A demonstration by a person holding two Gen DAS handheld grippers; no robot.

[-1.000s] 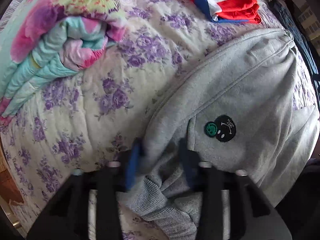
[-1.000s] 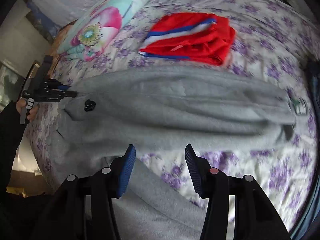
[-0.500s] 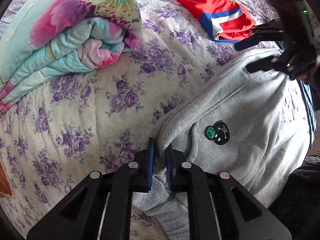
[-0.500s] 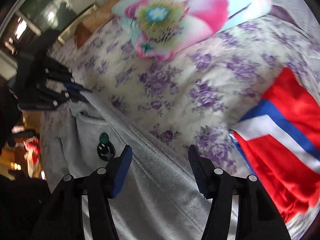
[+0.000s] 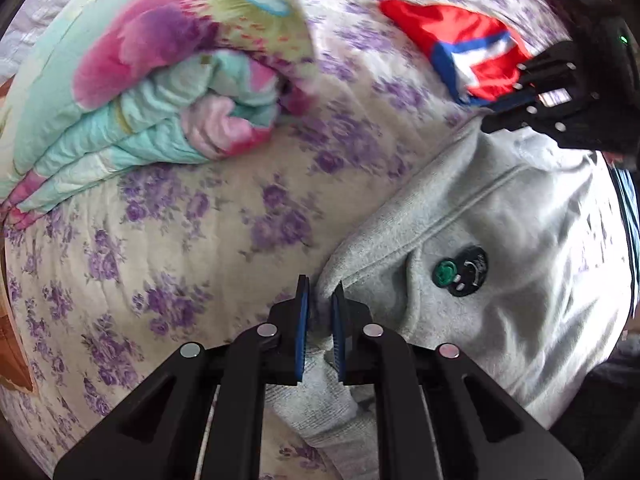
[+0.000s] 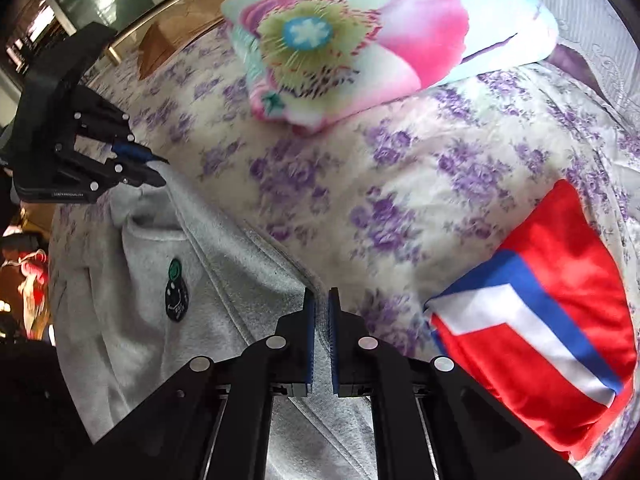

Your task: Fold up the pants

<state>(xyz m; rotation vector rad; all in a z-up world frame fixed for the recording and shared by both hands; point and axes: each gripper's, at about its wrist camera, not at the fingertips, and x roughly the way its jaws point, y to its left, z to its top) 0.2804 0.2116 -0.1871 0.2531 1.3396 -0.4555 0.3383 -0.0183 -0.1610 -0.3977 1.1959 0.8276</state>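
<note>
Grey sweatpants (image 5: 500,220) with a black and green patch (image 5: 464,272) lie on the bed. My left gripper (image 5: 320,294) is shut on a bunched corner of them, near the ribbed cuff. In the left wrist view my right gripper (image 5: 494,116) meets the pants' far edge at the upper right. In the right wrist view that gripper (image 6: 321,300) points steeply down with its blue pads shut on the seamed edge of the sweatpants (image 6: 140,280). The left gripper (image 6: 160,168) shows there at the far left, pinching the corner above the patch (image 6: 176,292).
The bedspread (image 5: 180,240) is cream with purple flowers. A rolled floral quilt (image 5: 160,80) lies beyond the pants, and a folded red, white and blue garment (image 6: 540,312) sits close to the right gripper. Dark denim (image 5: 628,188) is at the right edge. Wooden furniture (image 6: 168,36) stands behind the bed.
The right gripper swung across the bed to the pants' upper edge, and its open jaws came shut on it. The left gripper kept its grip and shifted slightly.
</note>
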